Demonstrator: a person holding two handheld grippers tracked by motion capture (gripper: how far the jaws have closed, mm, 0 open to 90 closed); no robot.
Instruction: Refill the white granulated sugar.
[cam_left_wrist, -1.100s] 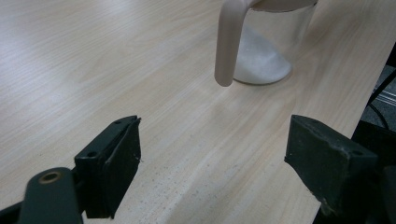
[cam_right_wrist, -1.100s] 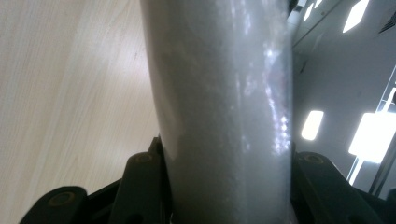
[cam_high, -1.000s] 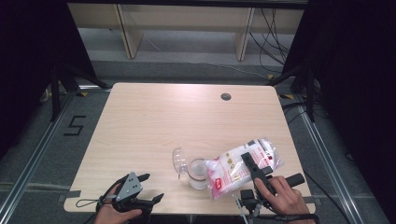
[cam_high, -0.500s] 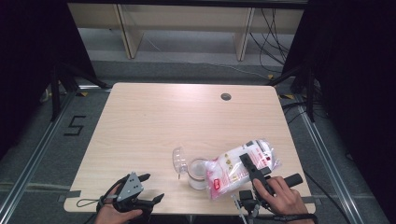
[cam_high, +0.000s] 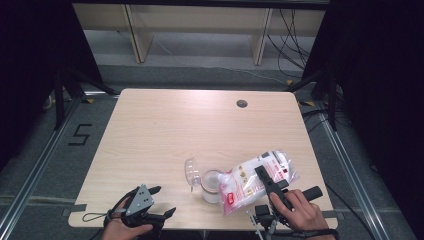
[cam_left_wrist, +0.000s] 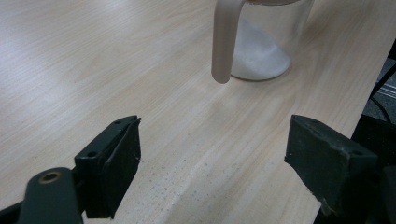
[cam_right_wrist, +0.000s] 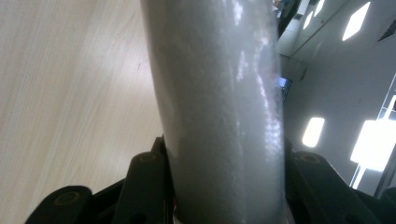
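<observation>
A clear jar (cam_high: 211, 186) holding white powder stands near the table's front edge, its hinged lid (cam_high: 192, 172) swung open to the left. A plastic bag of white powder (cam_high: 252, 181) with a red label tilts down toward the jar's mouth. My right gripper (cam_high: 263, 178) is shut on the bag's upper side, and the bag (cam_right_wrist: 219, 102) sits pressed between its jaws (cam_right_wrist: 224, 158). My left gripper (cam_high: 162, 200) rests at the front left edge, open and empty. From the left gripper (cam_left_wrist: 212, 144) the jar (cam_left_wrist: 264, 42) stands ahead, with its lid clasp (cam_left_wrist: 222, 42) hanging down.
The wooden table (cam_high: 165, 130) has a round cable hole (cam_high: 242, 104) at the back right. Shelving and loose cables lie on the floor behind the table. A floor marking reading "5" (cam_high: 80, 134) is to the left.
The right gripper and the bag have shifted slightly left and toward the front edge, closer over the jar. The left gripper has stayed in place.
</observation>
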